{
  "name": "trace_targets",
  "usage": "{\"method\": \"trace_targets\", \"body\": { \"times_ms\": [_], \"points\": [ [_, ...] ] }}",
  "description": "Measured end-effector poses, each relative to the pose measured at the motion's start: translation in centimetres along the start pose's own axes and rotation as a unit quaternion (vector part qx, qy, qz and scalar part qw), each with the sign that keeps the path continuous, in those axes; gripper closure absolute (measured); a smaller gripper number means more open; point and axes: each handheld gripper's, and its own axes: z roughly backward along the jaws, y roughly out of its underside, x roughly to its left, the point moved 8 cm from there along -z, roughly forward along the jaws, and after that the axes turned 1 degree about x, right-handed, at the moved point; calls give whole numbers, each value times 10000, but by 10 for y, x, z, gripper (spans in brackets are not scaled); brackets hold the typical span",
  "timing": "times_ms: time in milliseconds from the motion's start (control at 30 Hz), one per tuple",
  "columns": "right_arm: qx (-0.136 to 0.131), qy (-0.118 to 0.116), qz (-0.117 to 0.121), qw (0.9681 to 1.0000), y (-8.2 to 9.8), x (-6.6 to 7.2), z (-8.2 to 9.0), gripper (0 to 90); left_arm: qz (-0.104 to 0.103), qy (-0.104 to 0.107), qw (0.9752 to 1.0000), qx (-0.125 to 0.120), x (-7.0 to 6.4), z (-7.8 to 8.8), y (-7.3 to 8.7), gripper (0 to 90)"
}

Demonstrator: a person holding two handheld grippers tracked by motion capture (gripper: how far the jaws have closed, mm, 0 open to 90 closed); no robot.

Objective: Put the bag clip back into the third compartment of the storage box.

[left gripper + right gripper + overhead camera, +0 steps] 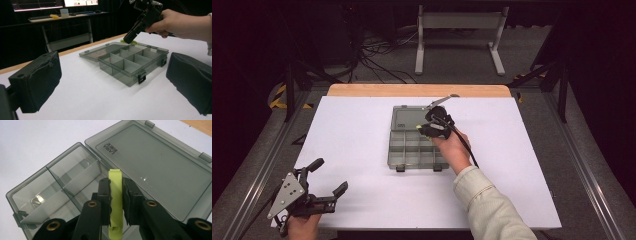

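Gripping 1 yellow-green clip (115, 202) over 1 open organizer box (404, 150), right gripper (432, 126); left gripper (330, 176) jaws wide

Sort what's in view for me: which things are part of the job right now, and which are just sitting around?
In the job:
- right gripper, fingers shut on the yellow-green clip
- open compartment box, lid laid flat

Just about:
- left gripper, open, apart from the box
- white table
- desk with monitors behind

Dark room; white desk frame (460, 35), floor cables (377, 55).
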Motion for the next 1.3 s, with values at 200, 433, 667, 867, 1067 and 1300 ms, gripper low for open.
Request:
{"method": "trace_targets", "body": {
  "times_ms": [200, 433, 667, 867, 1067, 1300],
  "points": [
    [-1, -79, -158, 9998, 2, 0, -4, 775, 6, 3, 10000, -4, 0, 0, 0, 8],
    [9, -122, -168, 9998, 6, 0, -6, 775, 2, 16, 10000, -7, -1, 0, 0, 9],
    [64, -136, -259, 9996, 12, -3, -11, 775, 3, 26, 10000, -2, -1, 0, -1, 9],
    [10, -196, -323, 9993, 13, -4, -10, 774, -4, 51, 10000, 37, -1, -1, 0, 9],
    [85, -163, -408, 9990, 17, -6, -11, 770, 2, 57, 10000, 38, -1, -1, 0, 8],
    [35, -143, -399, 9991, 16, -6, -6, 748, 11, 51, 10000, 47, -1, -1, 0, 9]
  ]
}}
